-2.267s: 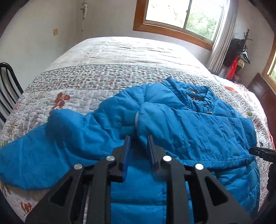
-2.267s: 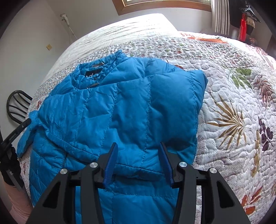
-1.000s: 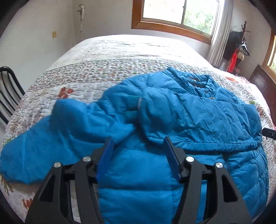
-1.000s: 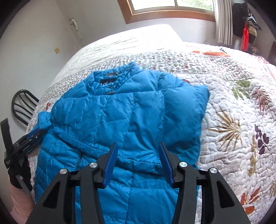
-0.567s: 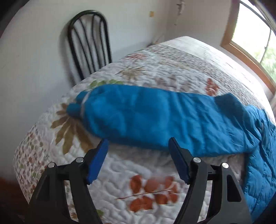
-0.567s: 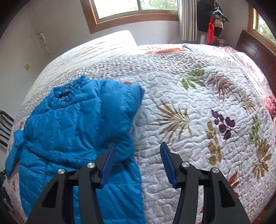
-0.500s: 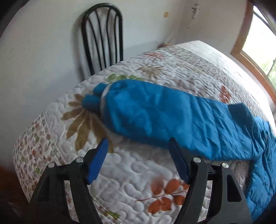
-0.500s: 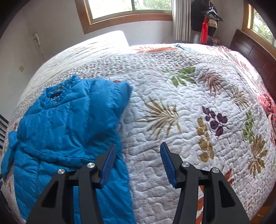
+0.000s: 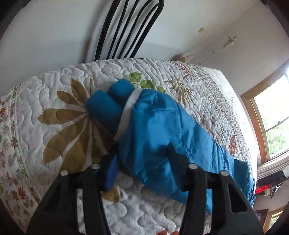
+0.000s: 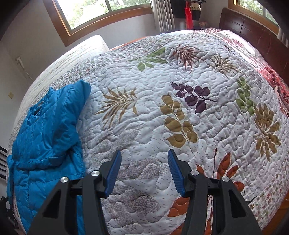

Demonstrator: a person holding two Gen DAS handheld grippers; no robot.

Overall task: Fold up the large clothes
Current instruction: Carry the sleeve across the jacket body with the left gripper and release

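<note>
A blue puffer jacket lies on the quilted bed. In the left wrist view its outstretched sleeve (image 9: 162,130) runs from the cuff (image 9: 106,108), with a white band, down to the right. My left gripper (image 9: 142,159) is open and straddles the sleeve just behind the cuff, one finger on each side, the fabric bulging between them. In the right wrist view the jacket's body (image 10: 47,137) lies at the left with one sleeve folded across it. My right gripper (image 10: 142,166) is open and empty over bare quilt to the right of the jacket.
The floral quilt (image 10: 180,108) covers the whole bed. A black spindle chair (image 9: 126,29) stands against the wall beyond the bed corner near the cuff. A dark wooden headboard (image 10: 252,36) is at the far right, windows (image 10: 108,10) behind.
My left gripper has swung left from the jacket body to the outstretched sleeve and closed in on it near the cuff. My right gripper has turned right, away from the jacket, over bare quilt.
</note>
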